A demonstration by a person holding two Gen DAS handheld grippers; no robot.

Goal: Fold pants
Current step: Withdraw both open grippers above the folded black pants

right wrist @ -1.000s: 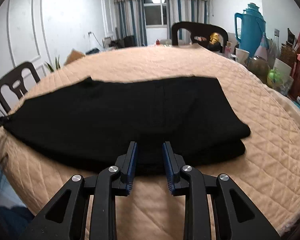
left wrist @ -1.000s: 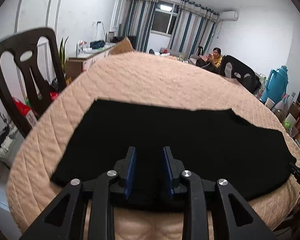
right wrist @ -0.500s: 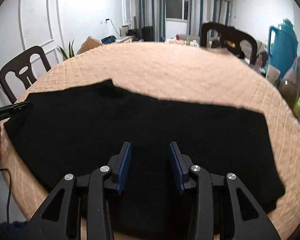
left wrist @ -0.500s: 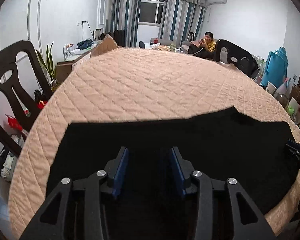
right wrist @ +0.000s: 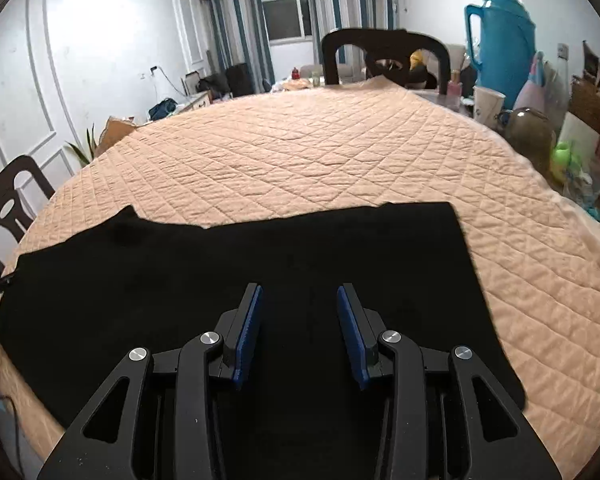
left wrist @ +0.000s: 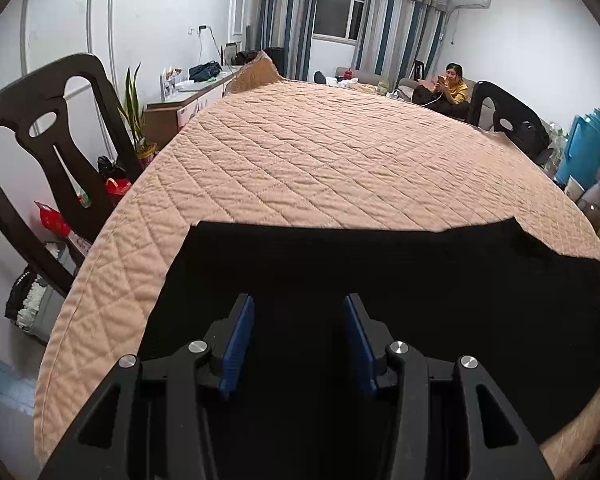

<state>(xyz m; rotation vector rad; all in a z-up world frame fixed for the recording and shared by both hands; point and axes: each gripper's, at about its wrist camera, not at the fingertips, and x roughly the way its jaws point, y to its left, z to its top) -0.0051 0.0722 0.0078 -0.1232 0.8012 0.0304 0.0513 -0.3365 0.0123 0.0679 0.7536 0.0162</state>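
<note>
presently: black pants (left wrist: 400, 276) laid flat along the near edge of a round table under a peach quilted cover (left wrist: 340, 152).
left gripper (left wrist: 298, 336) over the left end of the pants, jaws spread wide, blue pads (left wrist: 238, 344) clear of each other, nothing held between them. right gripper (right wrist: 298, 328) over the right end, jaws likewise wide apart, holding nothing; whether either touches the cloth cannot be told. pants run left to right, square end at the right, a small peak on the far edge toward the left. dark chair (left wrist: 40, 148) left of the table; a second dark chair (right wrist: 384, 56) at the far side. blue thermos (right wrist: 500, 40), white cup (right wrist: 487, 106) and clutter at the right edge. seated person in yellow (left wrist: 450, 90) far off near striped curtains (right wrist: 240, 28).
</note>
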